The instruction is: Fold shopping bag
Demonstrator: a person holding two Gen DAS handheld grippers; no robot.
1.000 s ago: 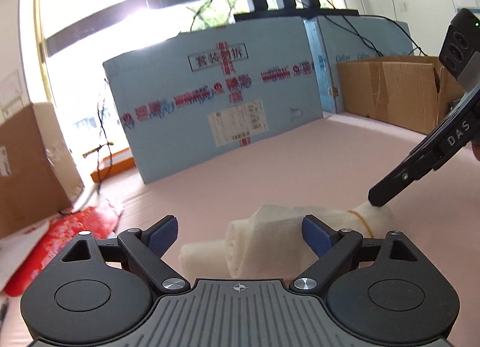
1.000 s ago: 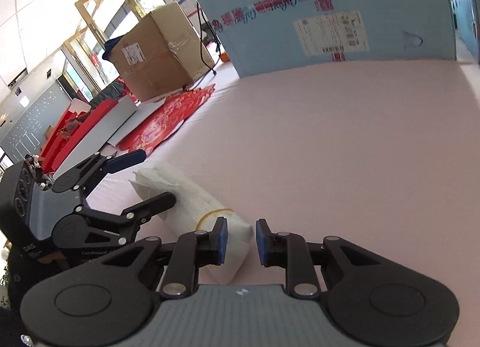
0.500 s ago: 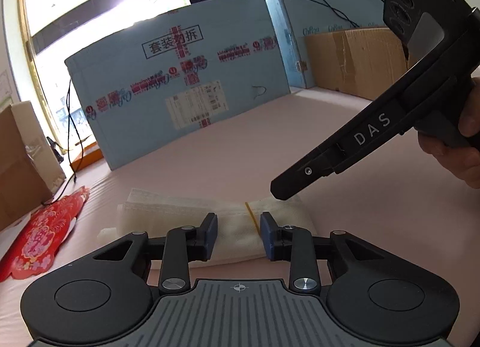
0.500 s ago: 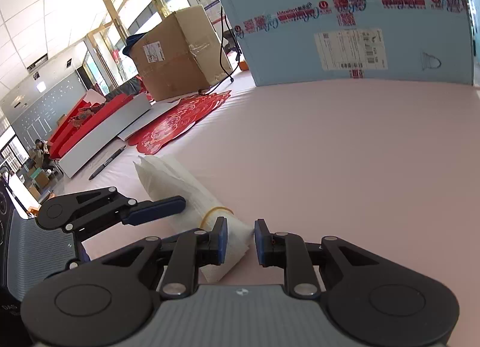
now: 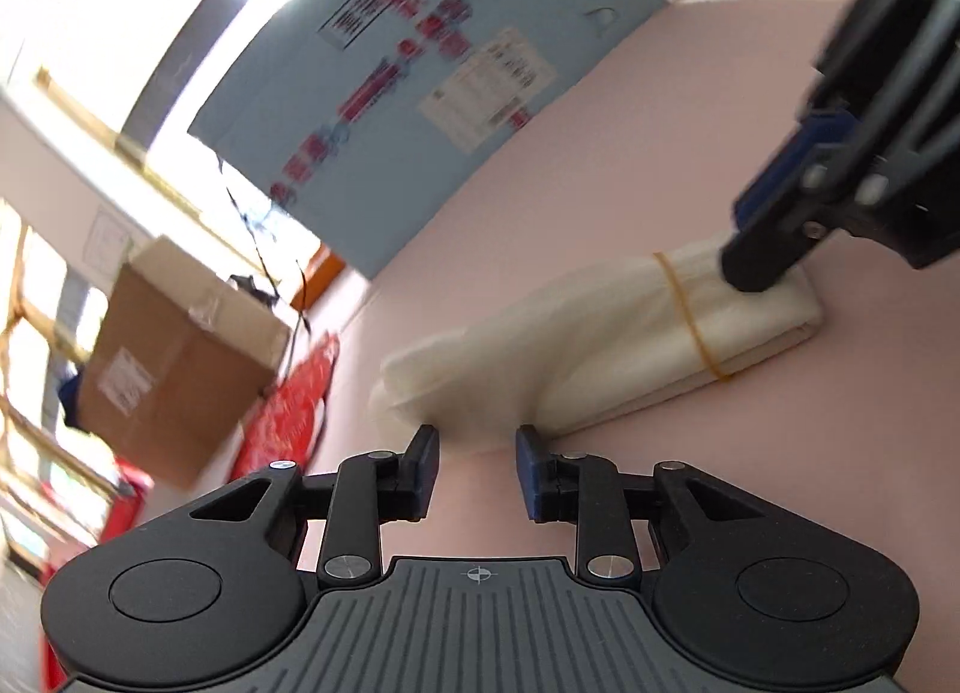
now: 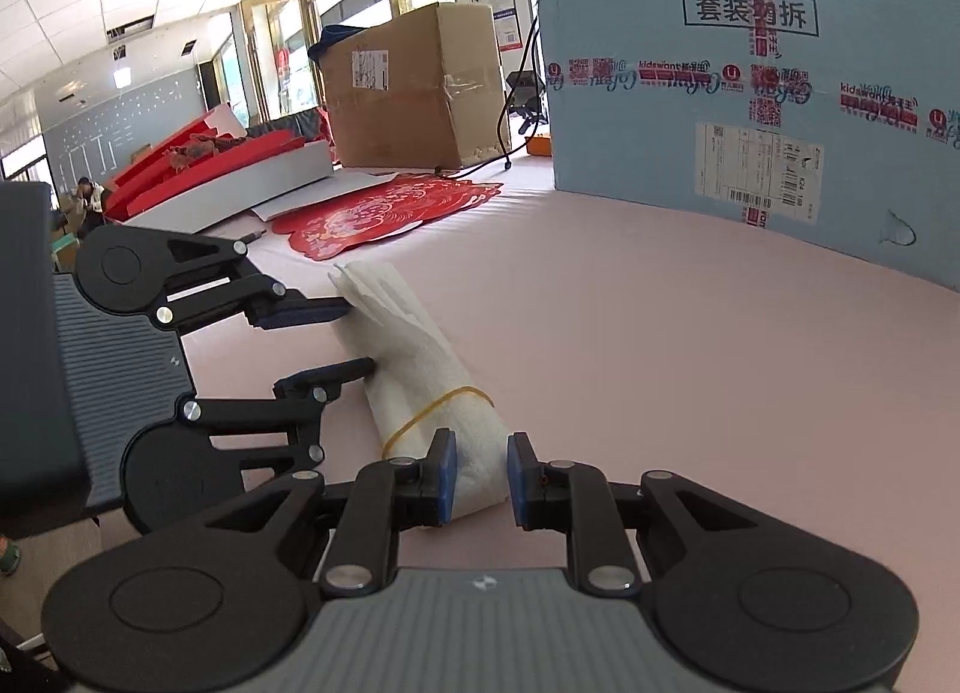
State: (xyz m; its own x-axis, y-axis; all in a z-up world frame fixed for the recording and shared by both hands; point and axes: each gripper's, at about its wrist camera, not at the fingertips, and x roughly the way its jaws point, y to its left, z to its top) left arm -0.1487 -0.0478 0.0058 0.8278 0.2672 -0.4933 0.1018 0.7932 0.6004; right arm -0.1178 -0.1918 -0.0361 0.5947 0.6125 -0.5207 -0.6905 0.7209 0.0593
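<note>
A white shopping bag (image 5: 600, 321), folded into a long bundle with a yellow rubber band (image 5: 690, 321) round it, lies on the pink tabletop (image 5: 630, 111). My left gripper (image 5: 477, 456) has narrow jaws pinching a raised fold at the bag's unbanded end. In the right wrist view the bag (image 6: 414, 357) runs away from me. There my right gripper (image 6: 480, 474) is shut on the near end just behind the rubber band (image 6: 438, 402), and the left gripper (image 6: 360, 336) straddles the far end. The right gripper (image 5: 747, 249) shows on the bag's banded end in the left wrist view.
A tall blue carton (image 6: 750, 111) stands along the back of the tabletop (image 6: 690, 363). A brown cardboard box (image 6: 414, 87) and a red paper cutting (image 6: 384, 213) lie off to the left. Bare pink surface lies to the right of the bag.
My left gripper's jaws went from wide to narrow, then it slid along the bag to the unbanded end while rolling. My right gripper rolled level, its jaws staying narrow on the banded end.
</note>
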